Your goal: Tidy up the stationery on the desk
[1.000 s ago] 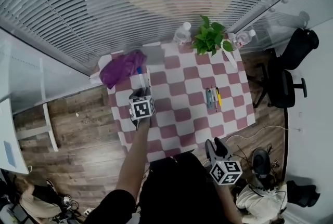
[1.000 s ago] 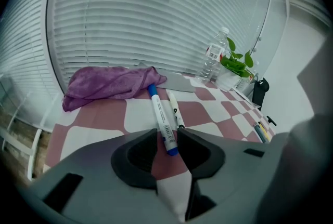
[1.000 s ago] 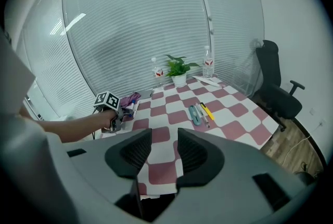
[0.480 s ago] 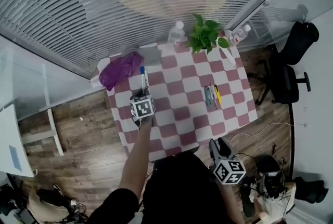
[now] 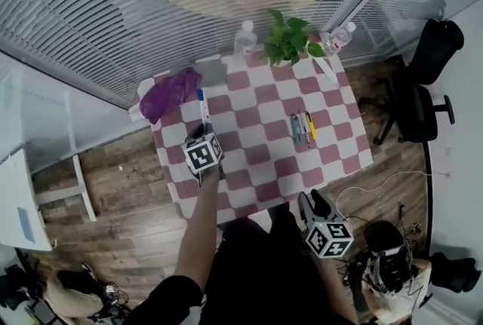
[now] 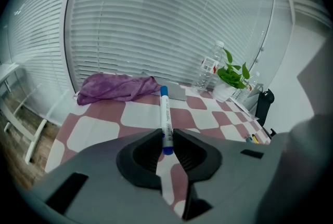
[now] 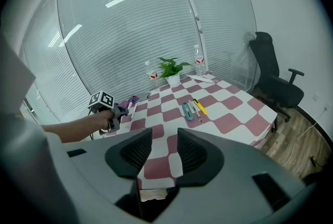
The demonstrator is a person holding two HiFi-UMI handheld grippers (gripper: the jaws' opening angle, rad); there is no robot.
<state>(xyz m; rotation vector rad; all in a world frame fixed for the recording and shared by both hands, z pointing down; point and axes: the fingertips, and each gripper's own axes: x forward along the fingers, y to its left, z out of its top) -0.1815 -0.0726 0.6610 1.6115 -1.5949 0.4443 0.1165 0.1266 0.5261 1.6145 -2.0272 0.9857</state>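
Holding 1 blue-capped marker [image 6: 165,114] in our left gripper [image 6: 166,137], fingers clamped on its lower end, over the checked counter [image 5: 260,157] near 1 purple cloth [image 5: 167,92]. Right gripper [image 7: 158,151]: fingers apart, nothing btwn, off the near edge. 3 pens [image 5: 300,129] side by side; 2 bottles [image 5: 244,37], 1 plant [image 5: 287,43] at the far edge.

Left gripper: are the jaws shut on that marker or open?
Shut on it: the left gripper has its jaws pressed against both sides of the marker near its rear end, with no gap showing.
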